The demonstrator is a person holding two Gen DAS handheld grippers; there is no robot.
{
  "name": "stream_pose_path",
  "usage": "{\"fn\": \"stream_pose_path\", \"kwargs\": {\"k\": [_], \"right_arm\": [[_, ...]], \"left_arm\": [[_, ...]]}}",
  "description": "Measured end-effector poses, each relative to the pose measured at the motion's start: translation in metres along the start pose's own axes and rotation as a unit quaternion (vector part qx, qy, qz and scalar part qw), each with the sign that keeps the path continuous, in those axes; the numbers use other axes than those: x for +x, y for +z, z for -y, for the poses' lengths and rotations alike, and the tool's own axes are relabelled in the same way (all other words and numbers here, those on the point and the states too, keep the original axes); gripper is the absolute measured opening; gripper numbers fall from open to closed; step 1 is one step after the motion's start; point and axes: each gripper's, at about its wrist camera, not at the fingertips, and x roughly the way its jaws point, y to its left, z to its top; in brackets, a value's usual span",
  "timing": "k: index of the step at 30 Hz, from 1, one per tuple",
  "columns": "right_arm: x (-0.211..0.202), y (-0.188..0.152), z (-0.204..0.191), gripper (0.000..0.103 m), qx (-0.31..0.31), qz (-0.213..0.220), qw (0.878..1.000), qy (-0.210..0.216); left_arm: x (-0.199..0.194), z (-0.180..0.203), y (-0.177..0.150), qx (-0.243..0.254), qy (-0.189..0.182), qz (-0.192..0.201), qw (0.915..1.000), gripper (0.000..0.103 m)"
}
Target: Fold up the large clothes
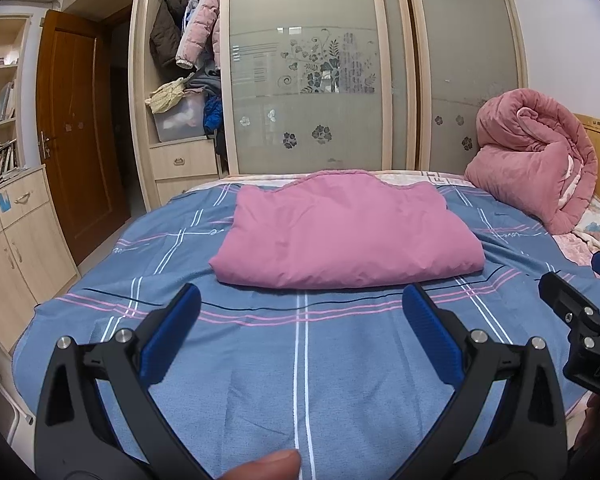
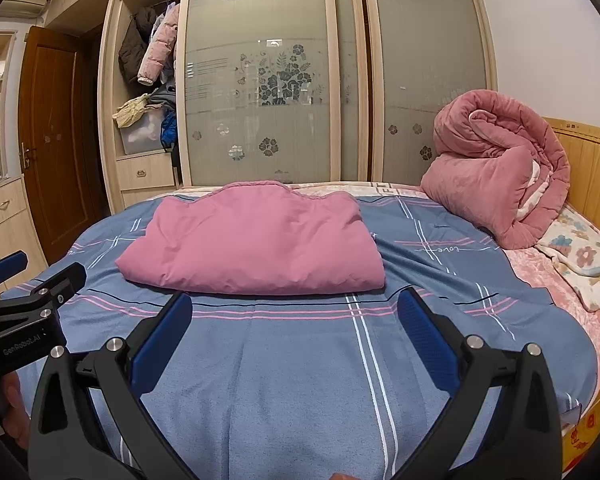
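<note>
Since the pink garment [image 1: 346,236] already sits as a neat folded bundle mid-bed on the blue plaid sheet [image 1: 340,368], folding looks basically done; left gripper [image 1: 302,312] and right gripper [image 2: 294,316] hover spread wide, holding nothing.

In front of me is a bed [image 1: 100,320] covered by a blue sheet [image 1: 340,380] crossed with white and pink stripes, reaching from the near edge almost to the far side. A folded pink garment [image 1: 348,232] lies flat on the middle of that sheet. Toward the headboard end a rolled pink quilt [image 2: 500,172] sits on the mattress, with a floral blanket [image 2: 584,264] spread just beside it.
</note>
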Motion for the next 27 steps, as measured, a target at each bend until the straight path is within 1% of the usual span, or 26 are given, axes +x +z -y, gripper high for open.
{"fn": "stream_pose_path", "kwargs": {"k": [27], "right_arm": [[-0.0013,-0.0006,-0.0040,0.102,-0.002,-0.001,1.000,0.006]], "left_arm": [[0.0046,0.0001,-0.0002,-0.001,0.000,-0.002,1.0000,0.101]]}}
